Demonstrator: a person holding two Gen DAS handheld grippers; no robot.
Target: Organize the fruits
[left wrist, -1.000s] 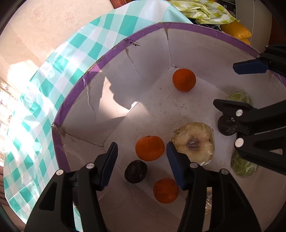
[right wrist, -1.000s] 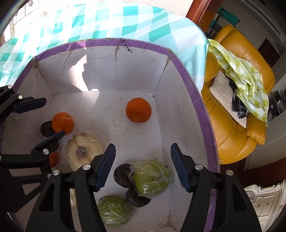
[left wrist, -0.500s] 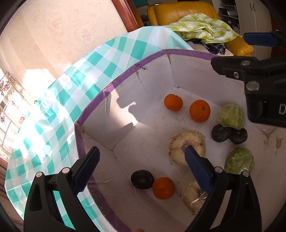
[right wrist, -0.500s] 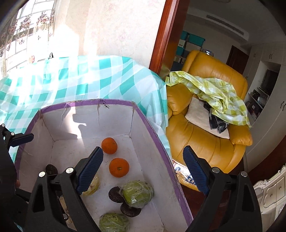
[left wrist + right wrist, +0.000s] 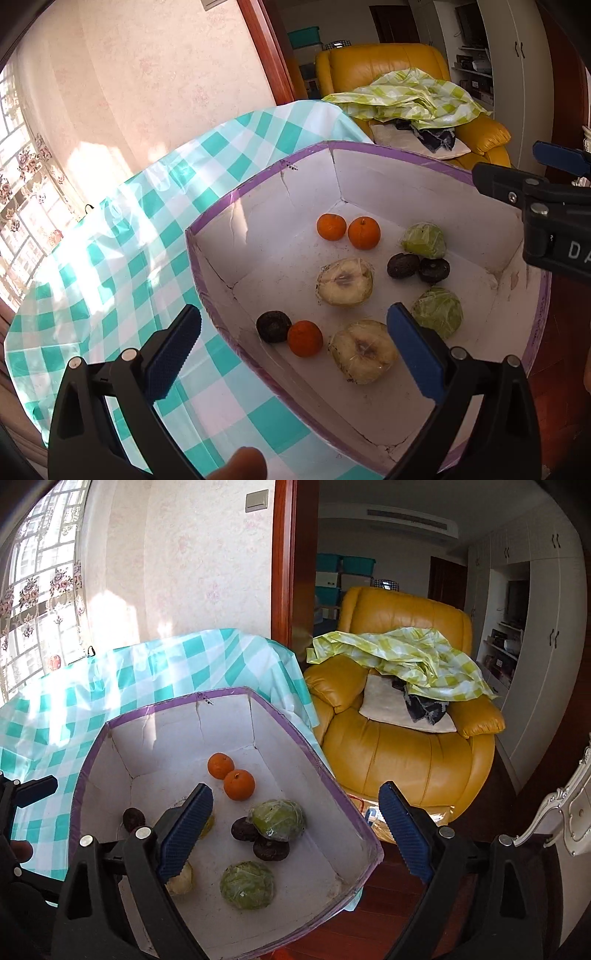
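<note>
Your left tool (image 5: 293, 341) stands wide, its jaws having just been opening, and nothing sits between the pads. Ahead of and below it lies the purple-rimmed white box (image 5: 258, 192) on the surface under a teal checked cloth (image 5: 122, 258). Nearest its tips sit a dark fruit (image 5: 273, 326) touching an orange (image 5: 304, 338), with a wrapped pale half fruit (image 5: 363, 350) just inside the right-hand finger (image 5: 413, 354). A second pale half (image 5: 345, 281) lies farther ahead. Beyond it two oranges (image 5: 347, 229) rest side by side near the far corner.

Your right tool (image 5: 293, 827) is also spread wide and grips nothing; its jaws too have just been opening. Below its gap a wrapped green fruit (image 5: 277, 819) rests against two dark fruits (image 5: 256, 836), and another wrapped green fruit (image 5: 247, 885) lies closer to you. The box's right wall runs under the gap. A yellow armchair (image 5: 399, 753) with a green checked cloth (image 5: 402, 657) stands beyond its right-hand finger.
</note>
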